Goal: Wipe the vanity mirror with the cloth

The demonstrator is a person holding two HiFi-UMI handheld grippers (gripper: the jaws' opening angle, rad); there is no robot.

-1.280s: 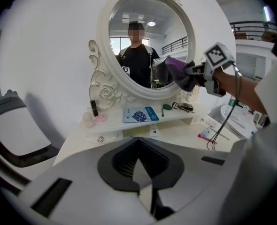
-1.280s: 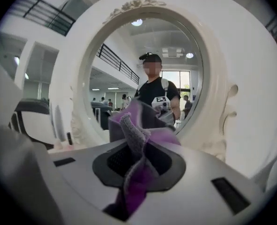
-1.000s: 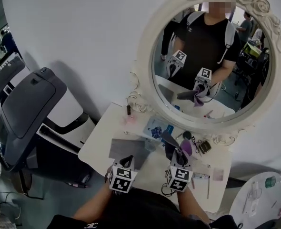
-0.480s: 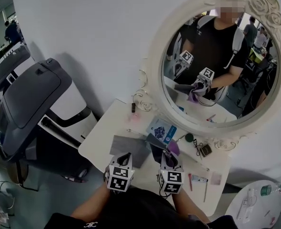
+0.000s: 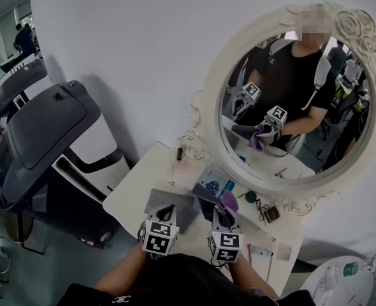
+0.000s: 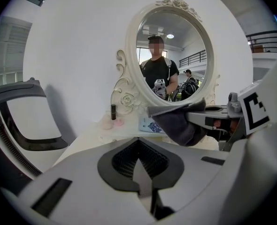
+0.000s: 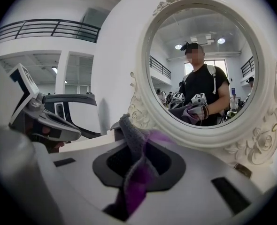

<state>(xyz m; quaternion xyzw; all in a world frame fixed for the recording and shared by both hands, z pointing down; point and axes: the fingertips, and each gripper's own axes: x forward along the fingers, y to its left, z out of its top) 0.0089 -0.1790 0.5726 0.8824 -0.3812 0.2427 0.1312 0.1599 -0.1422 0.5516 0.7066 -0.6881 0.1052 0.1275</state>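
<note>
The oval vanity mirror (image 5: 296, 107) in its white ornate frame stands on the white table (image 5: 134, 190) against the wall. It also fills the left gripper view (image 6: 173, 55) and the right gripper view (image 7: 199, 64). My right gripper (image 5: 221, 214) is shut on a grey and purple cloth (image 5: 226, 201), held low over the table in front of the mirror. The cloth (image 7: 136, 172) bunches between its jaws. My left gripper (image 5: 169, 213) sits just to its left, shut and empty, and in its own view (image 6: 141, 165) I see the right gripper (image 6: 209, 121) with the cloth (image 6: 178, 123).
A black and white machine (image 5: 41, 139) stands left of the table. On the table lie a grey mat (image 5: 166, 199), a blue packet (image 5: 213, 185), a small dark bottle (image 5: 180, 153), a pink item (image 5: 181, 167) and cables with small items (image 5: 264, 212). A round white stand (image 5: 341, 279) is at lower right.
The right gripper with the cloth has drifted left, closer to the left gripper. The head view has swung, so the mirror sits lower and further right. Both grippers stay shut.
</note>
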